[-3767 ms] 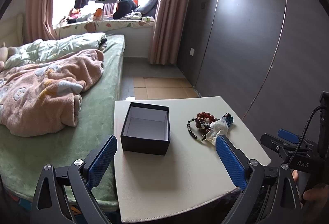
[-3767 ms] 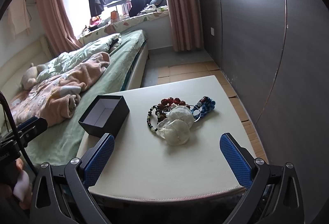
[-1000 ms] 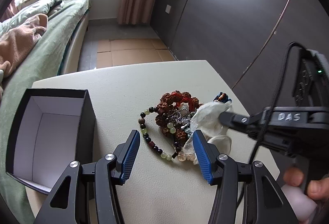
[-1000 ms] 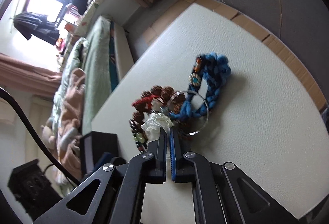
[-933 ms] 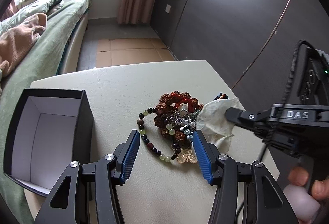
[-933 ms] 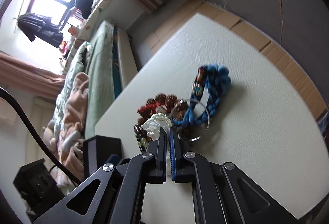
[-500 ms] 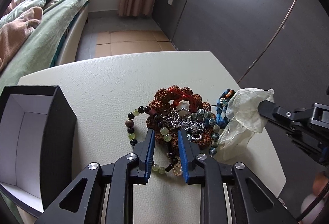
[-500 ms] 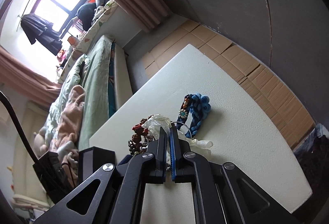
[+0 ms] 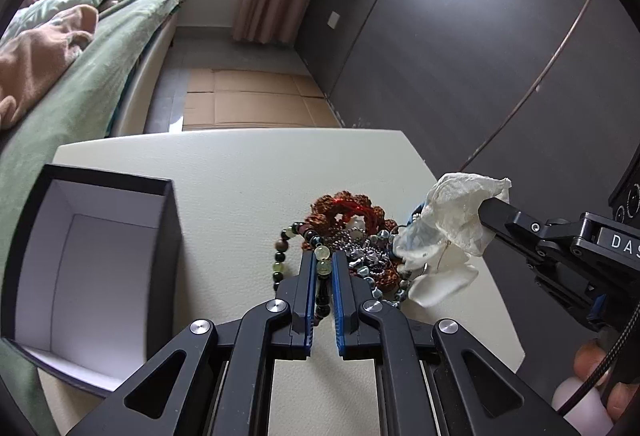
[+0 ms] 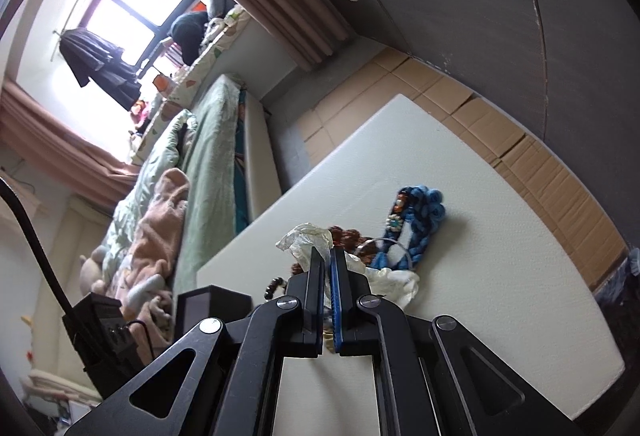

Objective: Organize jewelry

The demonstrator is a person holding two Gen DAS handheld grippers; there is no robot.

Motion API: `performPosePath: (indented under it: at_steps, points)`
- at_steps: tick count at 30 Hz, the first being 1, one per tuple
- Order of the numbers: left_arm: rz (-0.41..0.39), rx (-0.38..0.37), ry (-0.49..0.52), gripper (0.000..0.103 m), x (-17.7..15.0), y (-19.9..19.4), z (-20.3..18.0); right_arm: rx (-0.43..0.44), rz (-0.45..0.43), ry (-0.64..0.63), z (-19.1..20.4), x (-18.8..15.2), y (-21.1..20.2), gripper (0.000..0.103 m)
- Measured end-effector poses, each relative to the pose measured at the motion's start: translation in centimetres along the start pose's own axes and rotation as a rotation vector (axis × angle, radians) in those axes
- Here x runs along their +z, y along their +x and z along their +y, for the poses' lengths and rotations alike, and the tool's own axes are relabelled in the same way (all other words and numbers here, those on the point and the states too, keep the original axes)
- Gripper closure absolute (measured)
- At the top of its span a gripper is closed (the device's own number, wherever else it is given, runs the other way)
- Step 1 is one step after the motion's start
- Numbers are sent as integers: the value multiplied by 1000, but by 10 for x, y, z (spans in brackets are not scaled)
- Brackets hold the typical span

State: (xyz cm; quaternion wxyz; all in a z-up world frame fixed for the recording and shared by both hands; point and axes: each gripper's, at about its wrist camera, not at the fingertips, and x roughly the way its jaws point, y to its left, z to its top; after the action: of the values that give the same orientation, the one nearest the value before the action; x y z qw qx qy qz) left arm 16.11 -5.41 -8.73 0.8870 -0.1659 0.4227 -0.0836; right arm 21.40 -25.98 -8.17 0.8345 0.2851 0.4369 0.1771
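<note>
Left wrist view: the left gripper [image 9: 322,264] reaches down onto a white table [image 9: 224,172], its blue-padded jaws drawn narrow and pinching a bead bracelet [image 9: 320,268] of pale green and dark beads. The strand runs between the pads; its loop curves out to the left of the fingertips. Just beyond lies the tangled jewelry pile [image 9: 360,236]: a red-brown knotted bracelet [image 9: 344,212] at the far side, silver chain [image 9: 360,252] and grey-blue beads in the middle.

At the near left of the table stands an open black box [image 9: 80,260] with a white, empty interior, apart from the pile. The right gripper [image 9: 486,210] enters from the right, closed on a crumpled white plastic bag [image 9: 452,220], which hangs above the right edge of the pile. Fingers of a hand [image 9: 592,388] show at the lower right.

Right wrist view: the right gripper [image 10: 327,256] is tightly closed, with the bag [image 10: 308,236] bunched at its tips and more of the film trailing to the right. Beyond lie a blue braided bracelet [image 10: 424,220] and a thin metal ring [image 10: 394,256], touching the pile. The box [image 10: 212,304] shows at the near left, and a bed [image 10: 200,164] with green covers lies to the far left of the table [image 10: 480,296].
</note>
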Motion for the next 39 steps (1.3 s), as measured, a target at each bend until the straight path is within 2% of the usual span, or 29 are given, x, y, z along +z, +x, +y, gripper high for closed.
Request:
performPosePath:
  at_steps: [5, 14, 21, 26, 31, 33, 35, 37, 39]
  points:
    - [-69, 3, -36, 95, 7, -26, 17, 75, -35, -29, 18, -5, -1, 98]
    - [-185, -43, -140, 95, 20, -77, 52, 215, -32, -64, 55, -24, 14, 98]
    - [-312, -16, -183, 95, 27, -116, 78, 343, -10, -81, 81, -36, 28, 98]
    - [-336, -9, -215, 95, 30, -128, 94, 404, 24, -111, 103, -49, 41, 98]
    - [-331, -8, -246, 95, 28, -132, 106, 430, 95, -117, 121, -59, 64, 98]
    - [-321, -5, -248, 95, 26, -132, 107, 399, 150, -119, 124, -63, 77, 89]
    - [-306, -4, -245, 95, 26, -129, 107, 338, 171, -111, 121, -66, 86, 47]
    - [-293, -3, -245, 95, 27, -126, 107, 280, 147, -109, 117, -67, 85, 40]
    - [-274, -5, -248, 95, 27, -123, 107, 246, 146, -106, 113, -65, 82, 40]
